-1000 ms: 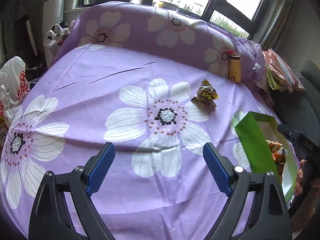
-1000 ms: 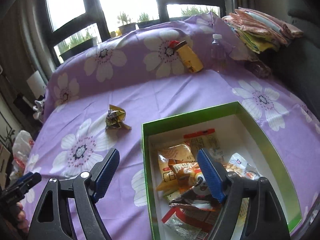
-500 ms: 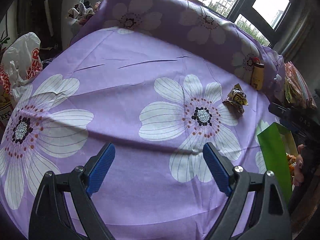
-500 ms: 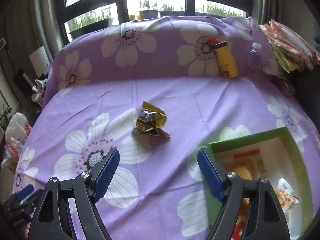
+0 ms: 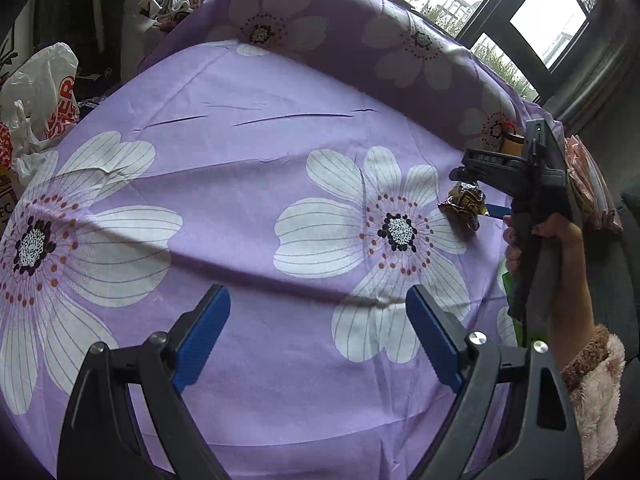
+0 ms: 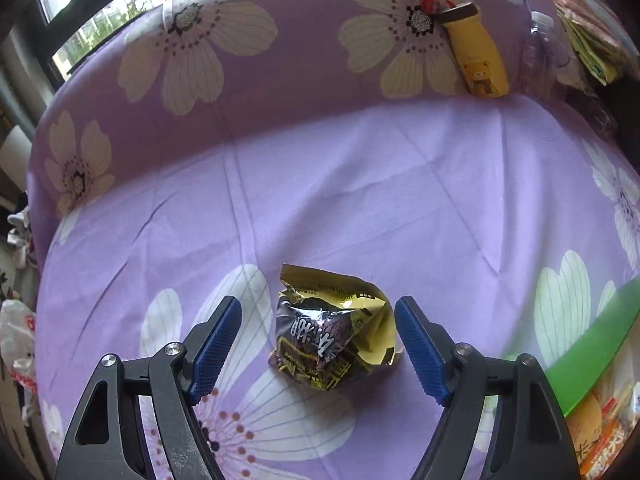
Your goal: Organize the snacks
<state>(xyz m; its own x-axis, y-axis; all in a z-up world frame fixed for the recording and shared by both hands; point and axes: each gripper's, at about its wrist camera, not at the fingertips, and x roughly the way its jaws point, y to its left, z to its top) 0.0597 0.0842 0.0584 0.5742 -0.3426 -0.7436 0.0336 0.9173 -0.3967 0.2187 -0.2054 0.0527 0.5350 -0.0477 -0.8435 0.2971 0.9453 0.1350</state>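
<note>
the crumpled snack packet [image 6: 332, 332] sits on the purple flowered sheet [image 6: 360, 200], right between the right gripper [image 6: 318, 350] fingers, which are apart and closing but not touching it yet. its longer side looks to run away from the camera. the left gripper [image 5: 318, 340] is wide apart over bare sheet, well away, so the right one is nearer. the green box [image 6: 592, 360] is off to the right.

My left gripper [image 5: 318, 334]: black plastic arms, ribbed blue pads, silver screw heads at the joints. My right gripper [image 6: 318, 346] matches it, its black body stamped with pale letters on top. A fuzzy pink sleeve [image 5: 596, 392] with a brown cuff covers my right wrist.
</note>
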